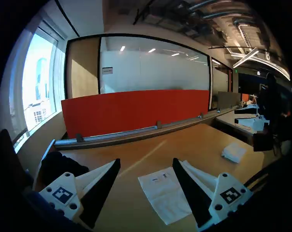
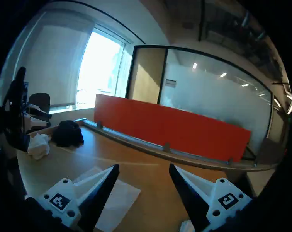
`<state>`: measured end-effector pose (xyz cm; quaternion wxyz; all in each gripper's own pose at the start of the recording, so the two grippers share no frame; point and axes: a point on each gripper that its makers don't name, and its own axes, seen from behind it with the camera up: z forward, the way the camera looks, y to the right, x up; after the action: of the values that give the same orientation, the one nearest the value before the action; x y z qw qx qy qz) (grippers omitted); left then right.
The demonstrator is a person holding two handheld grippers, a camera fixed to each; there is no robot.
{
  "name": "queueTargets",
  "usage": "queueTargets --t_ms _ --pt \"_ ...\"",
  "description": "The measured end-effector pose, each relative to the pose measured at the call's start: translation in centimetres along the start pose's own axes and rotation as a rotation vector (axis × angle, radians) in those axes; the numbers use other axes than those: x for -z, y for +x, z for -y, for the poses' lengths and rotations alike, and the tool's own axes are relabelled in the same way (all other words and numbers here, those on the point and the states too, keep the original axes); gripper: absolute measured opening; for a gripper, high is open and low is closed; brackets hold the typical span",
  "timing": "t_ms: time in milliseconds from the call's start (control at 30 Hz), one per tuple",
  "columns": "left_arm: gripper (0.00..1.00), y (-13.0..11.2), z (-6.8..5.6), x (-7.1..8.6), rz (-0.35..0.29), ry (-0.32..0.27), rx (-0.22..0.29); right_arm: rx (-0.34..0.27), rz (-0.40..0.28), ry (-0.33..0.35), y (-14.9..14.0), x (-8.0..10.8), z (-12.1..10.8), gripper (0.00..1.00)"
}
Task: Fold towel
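The white towel (image 1: 165,195) lies flat on the wooden table (image 1: 153,149), its long axis running away from the left gripper (image 1: 146,160). A small tag sits near the far edge, its print seemingly too small to read. The left gripper and the right gripper (image 2: 143,166) are both spread and hold nothing.

- An open-plan office: a long wooden worktop (image 1: 192,143) runs along a red divider screen (image 1: 134,110).
- A frosted glass partition wall (image 1: 153,71) stands behind it.
- Exposed ceiling pipes (image 1: 207,15) and strip lights (image 1: 246,58) hang overhead.
- An office chair (image 2: 39,101) sits near a large window (image 1: 38,89).
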<state>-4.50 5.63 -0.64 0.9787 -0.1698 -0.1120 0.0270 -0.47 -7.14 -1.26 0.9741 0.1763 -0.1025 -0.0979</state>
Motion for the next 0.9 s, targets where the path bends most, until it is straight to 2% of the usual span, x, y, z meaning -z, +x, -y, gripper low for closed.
queueTargets --t_ms 300,733,900 --pt "1.00 -3.7 -1.8 -0.9 0.065 -0.075 -0.056 0.025 0.085 0.111 -3.9 -0.3 2.7 1.00" --pt "1.00 -10.4 -4.2 -2.2 0.172 -0.141 -0.112 0.041 0.200 0.175 -9.9 -1.0 4.7 1.00" --pt "1.00 -12.9 -5.2 -2.7 0.211 -0.167 -0.133 0.042 0.225 0.203 -11.8 -1.3 6.0 1.00"
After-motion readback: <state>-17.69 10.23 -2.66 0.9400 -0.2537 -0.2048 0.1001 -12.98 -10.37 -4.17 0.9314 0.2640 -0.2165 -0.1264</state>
